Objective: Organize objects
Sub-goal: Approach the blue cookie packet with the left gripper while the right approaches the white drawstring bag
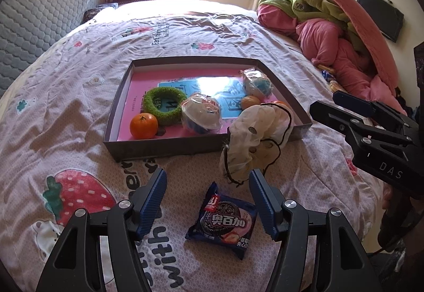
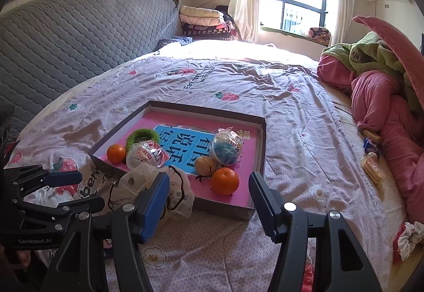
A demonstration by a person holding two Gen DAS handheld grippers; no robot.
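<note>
Dark-blue cookie packet is lying just before the tray, long axis slanting toward it; we are holding both left gripper and right gripper wide open, empty.

Both grippers are black with 2 ribbed blue finger pads, silver screws and white lettering.

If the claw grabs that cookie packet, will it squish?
Probably a little. The cookie packet looks like thin, puffy foil, so it may crinkle and feel slippery. It seems small and light, and the cookies inside could crack under a hard squeeze.
</note>
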